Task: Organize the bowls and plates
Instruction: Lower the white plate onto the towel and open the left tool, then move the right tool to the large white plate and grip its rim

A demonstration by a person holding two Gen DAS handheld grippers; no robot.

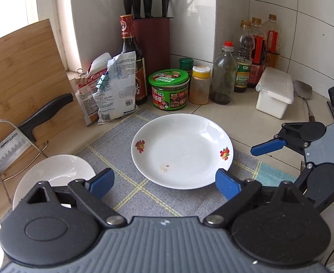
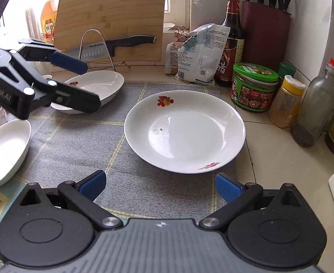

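A round white plate (image 2: 184, 130), glossy glazed ceramic with small red fruit prints on its rim, lies flat at the centre of both wrist views, open side up. Being round, it has no long axis; its shallow well carries a faint brownish smudge. It rests on a grey woven mat (image 2: 75, 150) with pale yellow check lines, spread on the beige tiled tabletop (image 2: 281, 163).

The left tool (image 1: 164, 183) hangs at the lower edge of its frame with its blue ribbed pads spread wide and nothing between them; the plate's near rim sits just beyond the tips. The right tool (image 2: 160, 186) is likewise wide and empty, low in its own frame, apart from the plate.

At the left of the right wrist view, two white oval dishes (image 2: 103, 84) are nested, and a further white bowl (image 2: 5, 150) sits at the left edge. A bamboo cutting board (image 2: 112, 16) leans upright behind a wire rack holding a knife (image 2: 121, 43) that lies level.
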